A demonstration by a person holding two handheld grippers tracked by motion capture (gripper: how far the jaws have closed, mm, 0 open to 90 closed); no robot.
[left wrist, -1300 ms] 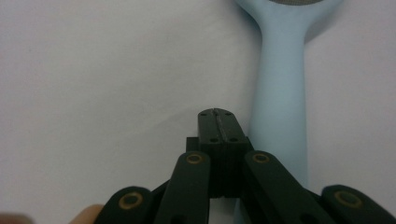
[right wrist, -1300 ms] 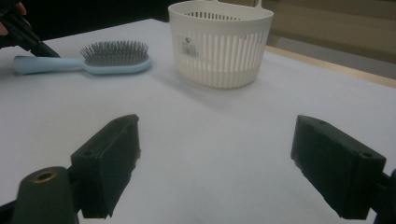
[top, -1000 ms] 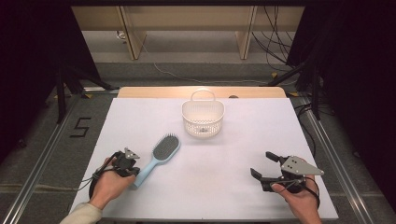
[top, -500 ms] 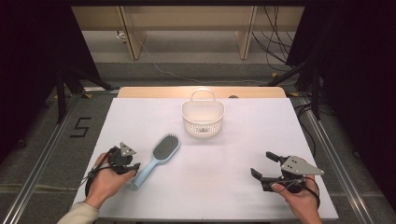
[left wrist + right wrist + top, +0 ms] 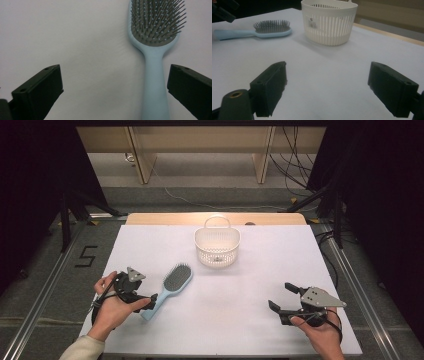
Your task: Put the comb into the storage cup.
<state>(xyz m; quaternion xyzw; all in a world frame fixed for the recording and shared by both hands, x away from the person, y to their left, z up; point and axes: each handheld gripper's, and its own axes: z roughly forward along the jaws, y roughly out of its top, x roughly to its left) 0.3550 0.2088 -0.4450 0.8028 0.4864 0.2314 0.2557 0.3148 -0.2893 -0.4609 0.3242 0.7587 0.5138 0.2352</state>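
Both tongs gape wide over a white table (image 5: 250, 320) amid dark curtains (image 5: 380, 195).

Hairbrush (image 5: 172, 285) on table (image 5: 240, 330), left and nearer of basket (image 5: 217, 247)

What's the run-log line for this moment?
left gripper: just opened, astride hairbrush handle | right gripper: open, empty | basket: upright

**Bright table, dark surround**

In the high view the white table (image 5: 250, 320) is evenly and brightly lit from above, while both sides fall into near black. Shadows are short and soft. In the left gripper view the hairbrush (image 5: 156, 50) is crisp at its bristles and its near handle blurs. In the right gripper view the near jaws are soft and the basket (image 5: 329, 22) throws a faint shadow.
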